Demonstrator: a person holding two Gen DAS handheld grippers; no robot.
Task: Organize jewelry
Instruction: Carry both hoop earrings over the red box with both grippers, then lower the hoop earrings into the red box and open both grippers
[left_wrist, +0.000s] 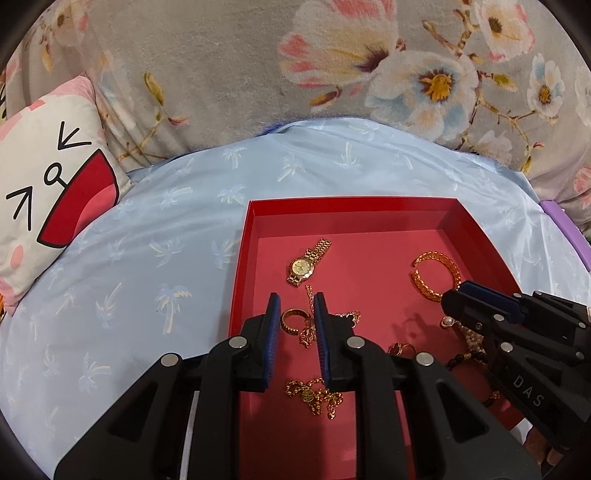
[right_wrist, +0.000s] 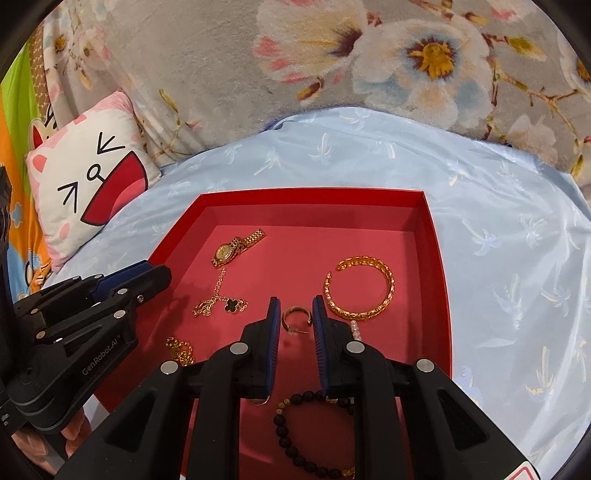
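Observation:
A red tray lies on a light blue sheet. It holds a gold watch, a gold cuff bracelet, gold chains, a gold ring, a small hoop earring, a pearl string and a black bead bracelet. My left gripper is open above the ring and chain. My right gripper is open around the hoop earring. Each gripper shows in the other's view, the right and the left.
A cartoon-face pillow lies at the left. A grey floral blanket rises behind the tray. A purple object sits at the far right edge. The blue sheet surrounds the tray.

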